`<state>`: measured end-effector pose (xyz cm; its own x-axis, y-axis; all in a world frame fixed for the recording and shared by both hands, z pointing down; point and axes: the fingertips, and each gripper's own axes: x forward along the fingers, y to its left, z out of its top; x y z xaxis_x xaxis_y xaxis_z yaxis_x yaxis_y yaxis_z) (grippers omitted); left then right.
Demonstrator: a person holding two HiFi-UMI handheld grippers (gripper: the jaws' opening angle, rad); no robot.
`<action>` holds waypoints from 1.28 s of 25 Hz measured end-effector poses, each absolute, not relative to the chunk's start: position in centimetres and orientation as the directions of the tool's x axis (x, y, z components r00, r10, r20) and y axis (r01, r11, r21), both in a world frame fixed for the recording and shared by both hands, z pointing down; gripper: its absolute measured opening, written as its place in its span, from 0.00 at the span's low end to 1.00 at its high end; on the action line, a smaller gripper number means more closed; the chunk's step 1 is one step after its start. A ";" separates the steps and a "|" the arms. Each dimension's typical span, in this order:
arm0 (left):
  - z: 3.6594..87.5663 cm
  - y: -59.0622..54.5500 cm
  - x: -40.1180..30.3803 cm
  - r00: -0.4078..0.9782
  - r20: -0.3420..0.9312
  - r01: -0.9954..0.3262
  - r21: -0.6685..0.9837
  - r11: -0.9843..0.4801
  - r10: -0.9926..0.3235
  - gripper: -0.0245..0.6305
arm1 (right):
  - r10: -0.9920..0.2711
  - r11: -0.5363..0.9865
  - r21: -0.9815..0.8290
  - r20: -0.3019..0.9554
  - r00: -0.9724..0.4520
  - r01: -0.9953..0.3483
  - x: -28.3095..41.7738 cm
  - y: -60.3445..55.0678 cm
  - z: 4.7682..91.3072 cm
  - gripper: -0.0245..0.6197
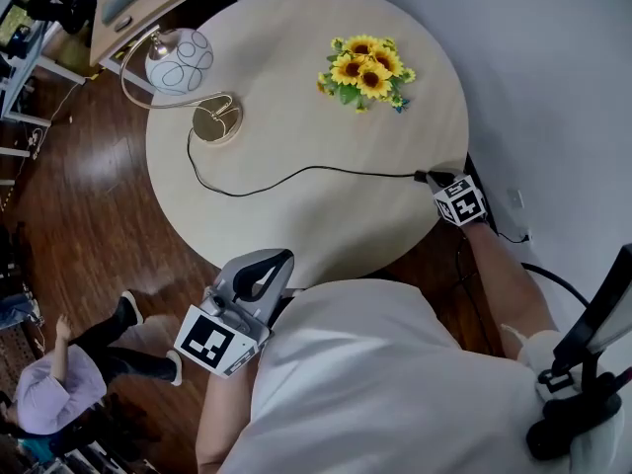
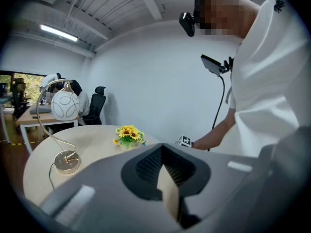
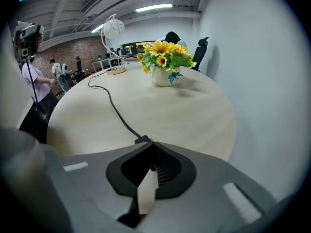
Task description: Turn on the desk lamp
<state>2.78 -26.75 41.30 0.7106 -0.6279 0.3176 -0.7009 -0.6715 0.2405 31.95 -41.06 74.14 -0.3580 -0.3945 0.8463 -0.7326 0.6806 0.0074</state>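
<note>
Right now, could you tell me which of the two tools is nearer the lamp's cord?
The right tool: its tip is at the end of the cord, at the right edge of the table. The left tool is held back near the person's body.

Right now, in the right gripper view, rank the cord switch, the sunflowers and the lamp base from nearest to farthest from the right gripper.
1. Cord switch: just ahead of the shut jaws of the right gripper, slightly left.
2. Sunflowers: middle distance, to the right.
3. Lamp base: farthest back, left of the sunflowers.
</note>
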 end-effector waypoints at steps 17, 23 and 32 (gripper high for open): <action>41.4 -26.8 2.4 0.714 0.316 -0.698 0.247 -0.672 -0.625 0.07 | -0.400 0.649 0.006 0.853 -0.335 -0.761 32.8 -40.8 74.7 0.04; 41.6 -26.3 1.5 0.722 0.316 -0.688 0.235 -0.687 -0.615 0.07 | -0.462 0.624 0.009 0.811 -0.359 -0.781 31.6 -40.9 72.1 0.04; 40.9 -23.5 -0.5 0.766 0.265 -0.640 0.229 -0.733 -0.586 0.07 | -0.543 0.644 -0.013 0.696 -0.469 -0.765 24.7 -36.4 65.0 0.04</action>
